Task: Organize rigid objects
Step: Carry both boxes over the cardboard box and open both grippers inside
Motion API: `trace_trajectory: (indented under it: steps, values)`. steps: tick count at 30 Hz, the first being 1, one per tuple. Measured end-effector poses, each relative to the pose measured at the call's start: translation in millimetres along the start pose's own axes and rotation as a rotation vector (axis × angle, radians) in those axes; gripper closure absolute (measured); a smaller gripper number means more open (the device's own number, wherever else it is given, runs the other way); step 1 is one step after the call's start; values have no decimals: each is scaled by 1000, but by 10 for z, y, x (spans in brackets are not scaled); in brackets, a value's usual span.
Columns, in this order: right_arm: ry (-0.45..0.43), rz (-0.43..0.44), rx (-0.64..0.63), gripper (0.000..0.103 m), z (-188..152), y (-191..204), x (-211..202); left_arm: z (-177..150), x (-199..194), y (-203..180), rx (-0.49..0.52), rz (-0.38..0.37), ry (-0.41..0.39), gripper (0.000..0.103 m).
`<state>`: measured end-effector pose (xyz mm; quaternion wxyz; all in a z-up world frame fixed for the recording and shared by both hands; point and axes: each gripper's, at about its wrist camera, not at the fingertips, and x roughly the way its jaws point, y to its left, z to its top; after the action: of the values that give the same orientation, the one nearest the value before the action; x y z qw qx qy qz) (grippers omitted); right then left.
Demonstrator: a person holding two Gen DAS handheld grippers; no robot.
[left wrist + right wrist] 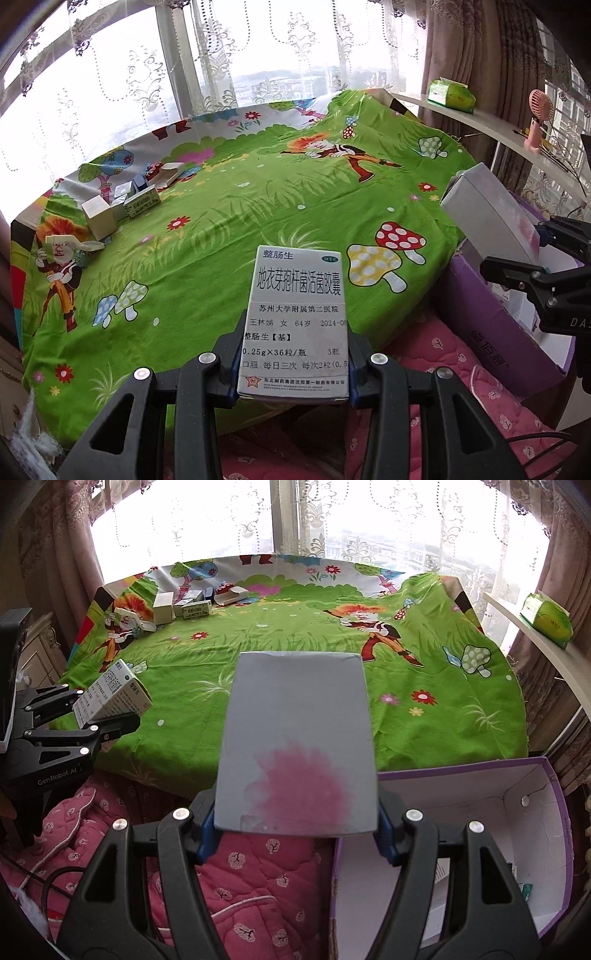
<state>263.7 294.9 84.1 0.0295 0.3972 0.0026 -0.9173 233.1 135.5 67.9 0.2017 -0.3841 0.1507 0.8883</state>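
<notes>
My left gripper [293, 373] is shut on a white medicine box [297, 317] with Chinese print, held over the near edge of the green cartoon cloth [240, 221]. It also shows in the right wrist view [110, 696]. My right gripper [295, 827] is shut on a grey box with a pink stain [297, 746], held just left of the open purple carton [517, 812]. That grey box shows at the right in the left wrist view [491, 214]. Several small boxes [184, 605] sit at the cloth's far left corner.
A pink quilt [240, 886] lies below both grippers. The purple carton [498, 332] has a few items inside. A white shelf [480, 125] at the right holds a green tissue pack [450, 94] and a pink fan [539, 118]. Lace curtains hang behind the table.
</notes>
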Motion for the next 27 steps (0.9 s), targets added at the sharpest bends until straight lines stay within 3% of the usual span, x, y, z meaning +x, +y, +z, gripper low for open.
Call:
trace_trajectory:
  steps: [16, 27]
  values:
    - [-1, -166, 195, 34, -438, -1013, -336, 385, -37, -1318, 332, -180, -13, 61]
    - [-17, -314, 311, 34, -659, -1654, -627, 417, -47, -2153, 510, -286, -28, 61]
